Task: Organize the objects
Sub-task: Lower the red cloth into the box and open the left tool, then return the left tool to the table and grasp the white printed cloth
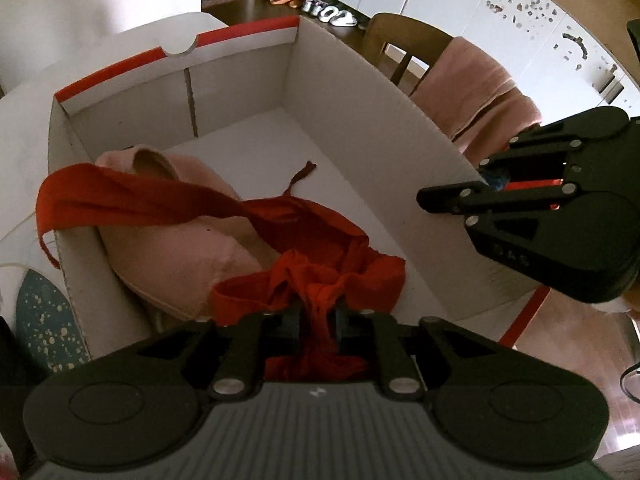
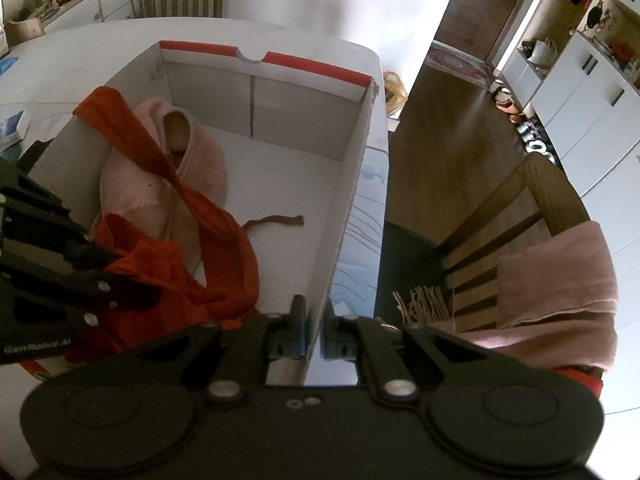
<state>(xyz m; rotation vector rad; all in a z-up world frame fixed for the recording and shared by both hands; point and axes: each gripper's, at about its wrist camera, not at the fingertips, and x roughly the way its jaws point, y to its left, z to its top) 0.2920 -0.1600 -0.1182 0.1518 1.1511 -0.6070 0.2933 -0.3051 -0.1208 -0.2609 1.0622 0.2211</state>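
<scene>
Over the near end of the white cardboard box [image 1: 384, 92] the left claw [image 1: 318, 316] was clamped tight on a bunch of red cloth [image 1: 320, 276], the fabric squeezed between its pads and trailing back under the tool. Most of that red garment lay heaped inside the box, and one long band of it ran across the pink slipper [image 1: 168, 240] and hung out over the far left wall [image 2: 100, 108]. A thin dark strap end [image 2: 276, 221] lay loose on the bare box floor.

On the other side, the right claw [image 2: 314, 336] straddled the box's right wall [image 2: 352, 184], one pad inside, one outside, set narrow; from the wrist view I couldn't tell for certain whether the pads were actually pinching the card or just bracketing it. It looked like a steadying hold.

The box sat on the white bench [image 2: 280, 36], close to its edge, with a wooden chair [image 2: 532, 208] draped in a pink towel [image 2: 560, 280] just beyond.

Trouble ahead, as I judged it: that band draped over the wall could snag on the rim or drag the slipper if the cloth was tugged. And if the right claw wasn't truly gripping, a pull might skid the light box toward the bench edge.
</scene>
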